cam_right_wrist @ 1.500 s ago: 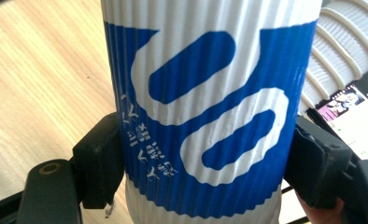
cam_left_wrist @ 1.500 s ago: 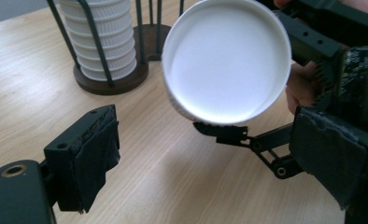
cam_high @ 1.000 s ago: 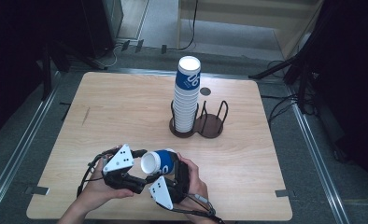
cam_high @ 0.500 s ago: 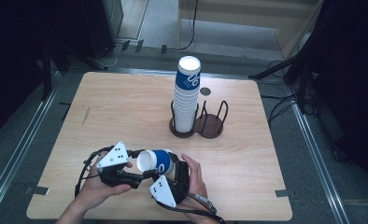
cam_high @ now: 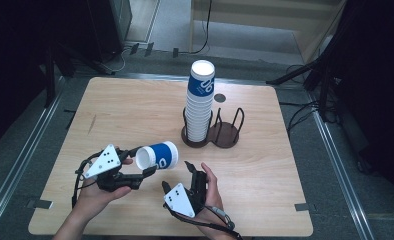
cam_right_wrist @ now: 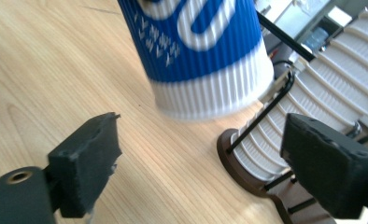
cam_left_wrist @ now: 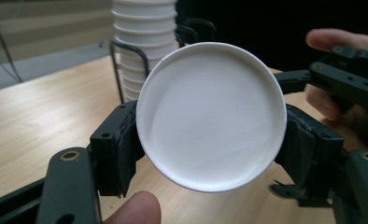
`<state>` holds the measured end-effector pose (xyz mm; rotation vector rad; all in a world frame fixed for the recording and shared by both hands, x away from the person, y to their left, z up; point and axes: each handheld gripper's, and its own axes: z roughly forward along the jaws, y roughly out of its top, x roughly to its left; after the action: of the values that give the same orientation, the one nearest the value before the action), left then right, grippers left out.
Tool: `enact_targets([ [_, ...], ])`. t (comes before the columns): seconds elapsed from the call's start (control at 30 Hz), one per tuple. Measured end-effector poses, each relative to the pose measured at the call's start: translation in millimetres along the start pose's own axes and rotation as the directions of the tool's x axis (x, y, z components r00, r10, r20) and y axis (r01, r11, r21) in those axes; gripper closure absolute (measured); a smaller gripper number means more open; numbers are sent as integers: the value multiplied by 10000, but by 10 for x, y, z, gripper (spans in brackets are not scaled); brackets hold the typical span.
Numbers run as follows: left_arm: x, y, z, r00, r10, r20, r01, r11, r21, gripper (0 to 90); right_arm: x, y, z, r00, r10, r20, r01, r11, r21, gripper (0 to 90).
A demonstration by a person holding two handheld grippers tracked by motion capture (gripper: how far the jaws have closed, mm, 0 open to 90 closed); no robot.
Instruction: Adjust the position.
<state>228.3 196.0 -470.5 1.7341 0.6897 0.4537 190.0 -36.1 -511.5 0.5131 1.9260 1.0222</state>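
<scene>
Since the earlier pictures the right gripper [cam_high: 191, 172] had let go of the blue-and-white ribbed paper cup [cam_high: 157, 156] and drawn back toward the near edge of the table, while the left gripper [cam_high: 137, 167] had carried the cup a little away from it, toward the left.

In the high view the cup lay on its side in the air above the light wooden table [cam_high: 135, 115], its white base turned toward the left hand [cam_high: 97, 192] and its open mouth toward the right. In the left gripper view the cup's round white base [cam_left_wrist: 211, 116] sat squarely between the two black jaws, which pressed against its sides and pinched it.

The right gripper's jaws stood spread wide with nothing between them; in the right gripper view the cup [cam_right_wrist: 198, 51] hung ahead of them, clear of both pads, above the wood. The right hand [cam_high: 207, 192] rested low over the table near its front edge.

Farther back, near the middle of the table, a tall stack of matching paper cups [cam_high: 200, 102] stood upright in one ring of a dark brown two-place wire cup holder [cam_high: 225, 135]. The cup in the left gripper was well apart from that stack.
</scene>
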Motion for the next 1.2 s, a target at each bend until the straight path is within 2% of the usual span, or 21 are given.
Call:
enact_targets([
  [0.13,46,-22,-11,9996,-229,-181,227,9997,-102,289,-30,0,14,9990,438,131,-440,9988,211,55],
  [0.27,58,-37,-6,9996,-217,-200,212,9994,-274,288,-69,4,4,9976,651,228,-655,9977,180,51],
  [0.3,62,-40,-5,9993,-96,-363,84,9994,-347,288,-81,7,2,9967,782,226,-785,9968,146,46],
  [0.37,80,-49,-5,9985,-275,-483,250,9983,-526,289,-108,11,0,9949,993,180,-996,9949,175,35],
  [0.47,97,-59,0,9981,-422,-447,402,9982,-440,289,-129,7,-4,9928,1180,191,-1184,9927,223,26],
  [0.53,101,-68,4,9971,-414,-635,391,9985,-371,289,-155,8,-2,9898,1423,98,-1425,9895,263,17],
  [0.6,110,-79,13,9963,-514,-689,483,9978,-458,289,-161,12,1,9896,1414,272,-1422,9894,299,17],
  [0.67,119,-99,16,9954,-674,-679,618,9947,-817,289,-164,12,3,9891,1410,425,-1424,9893,326,9],
  [0.7,140,-124,17,9927,-1022,-641,928,9863,-1363,289,-177,8,11,9874,1541,365,-1557,9868,455,8],
  [0.73,140,-124,17,9927,-1022,-641,928,9863,-1363,289,-177,8,11,9874,1541,365,-1557,9868,455,8],
  [0.8,148,-134,6,9914,-1092,-724,962,9817,-1643,289,-188,-3,23,9873,1540,390,-1562,9858,615,0],
  [0.83,147,-139,-1,9914,-1041,-800,883,9796,-1807,289,-203,-2,27,9830,1771,490,-1803,9811,702,0],
  [0.87,147,-139,-1,9914,-1041,-800,883,9796,-1807,289,-203,-2,27,9830,1771,490,-1803,9811,702,0],
  [0.9,149,-146,-4,9910,-1047,-834,862,9758,-2010,290,-235,10,31,9755,2130,554,-2166,9737,706,0],
  [0.97,152,-151,-4,9913,-1033,-815,840,9737,-2120,290,-246,17,35,9721,2240,698,-2285,9713,658,0],
  [1.03,152,-155,-2,9910,-1048,-827,825,9677,-2381,290,-246,27,38,9689,2038,1403,-2132,9754,559,0],
  [1.07,156,-156,-3,9909,-1028,-867,790,9667,-2435,290,-247,36,42,9627,2048,1767,-2169,9748,524,0],
  [1.13,161,-160,-3,9904,-1021,-932,759,9650,-2509,290,-262,43,44,9532,2227,2046,-2363,9706,447,0],
  [1.17,168,-166,-2,9895,-1065,-981,782,9633,-2570,290,-283,45,44,9418,2487,2262,-2637,9639,379,0],
  [1.2,168,-166,-2,9895,-1065,-981,782,9633,-2570,290,-283,45,44,9418,2487,2262,-2637,9639,379,0],
])
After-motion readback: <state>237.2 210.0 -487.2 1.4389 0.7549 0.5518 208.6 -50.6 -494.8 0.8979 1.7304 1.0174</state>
